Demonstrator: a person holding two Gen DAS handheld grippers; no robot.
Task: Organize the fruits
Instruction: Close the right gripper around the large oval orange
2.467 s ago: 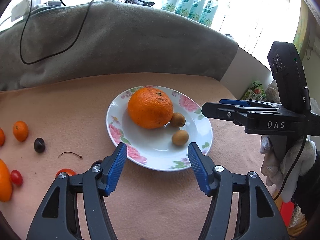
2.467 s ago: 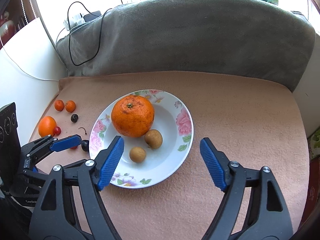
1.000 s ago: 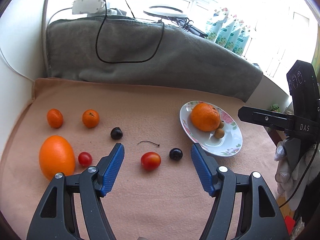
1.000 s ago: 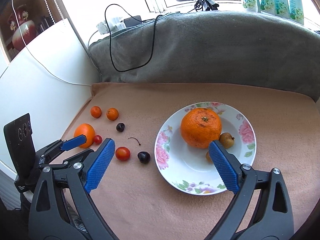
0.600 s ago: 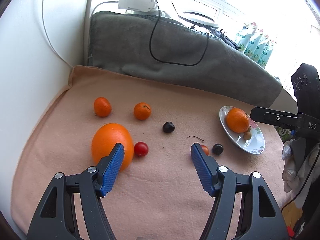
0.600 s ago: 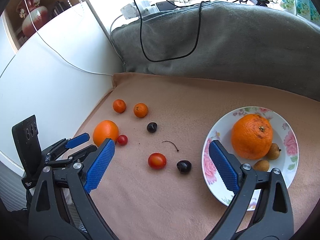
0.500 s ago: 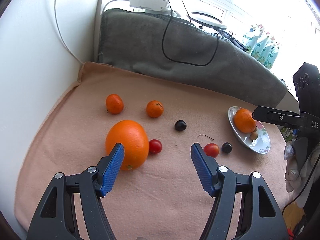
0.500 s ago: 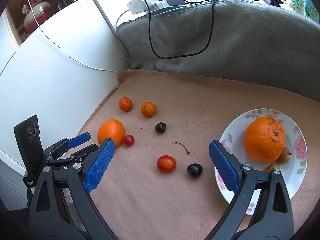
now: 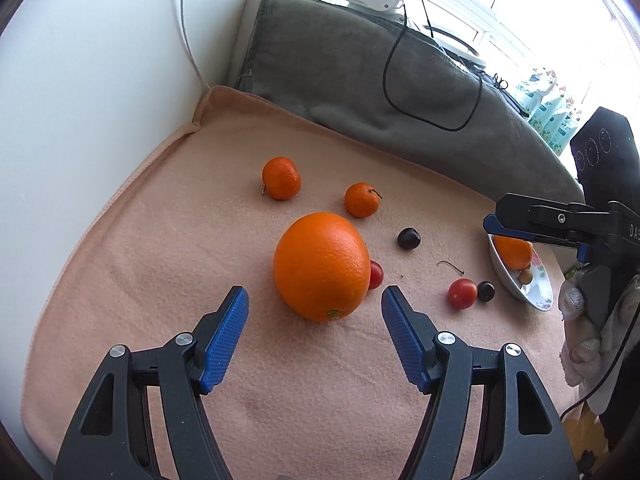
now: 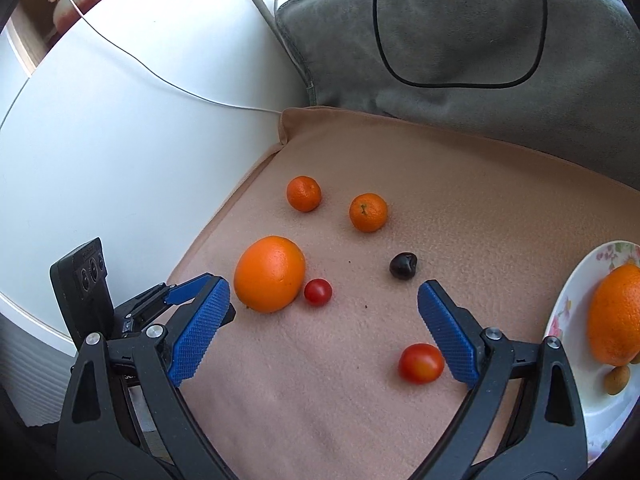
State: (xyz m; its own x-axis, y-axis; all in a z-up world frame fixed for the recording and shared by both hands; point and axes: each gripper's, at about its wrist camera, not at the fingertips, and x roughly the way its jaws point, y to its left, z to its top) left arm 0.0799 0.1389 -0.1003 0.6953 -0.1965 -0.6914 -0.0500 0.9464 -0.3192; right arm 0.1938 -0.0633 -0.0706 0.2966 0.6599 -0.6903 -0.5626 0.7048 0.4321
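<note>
A large orange (image 9: 322, 266) lies on the peach cloth, just ahead of my open, empty left gripper (image 9: 315, 300); it also shows in the right wrist view (image 10: 269, 273). A small cherry tomato (image 10: 318, 291) touches its right side. Two mandarins (image 9: 281, 178) (image 9: 362, 199) lie farther back. A dark cherry (image 9: 408, 238), a larger tomato (image 9: 462, 293) and another dark cherry (image 9: 485, 291) lie toward the floral plate (image 10: 568, 312). The plate holds a big orange (image 10: 616, 314) and small brown fruit (image 10: 616, 380). My right gripper (image 10: 324, 302) is open and empty above the cloth.
A white wall (image 9: 100, 92) borders the cloth on the left. A grey cushion (image 9: 360, 76) with a black cable (image 9: 400, 92) runs along the back. A loose cherry stem (image 9: 450, 267) lies near the plate. The cloth's front edge is close to me.
Both grippers have swung left, away from the plate. The large orange now sits close ahead of my left gripper's open fingers. No fruit has moved.
</note>
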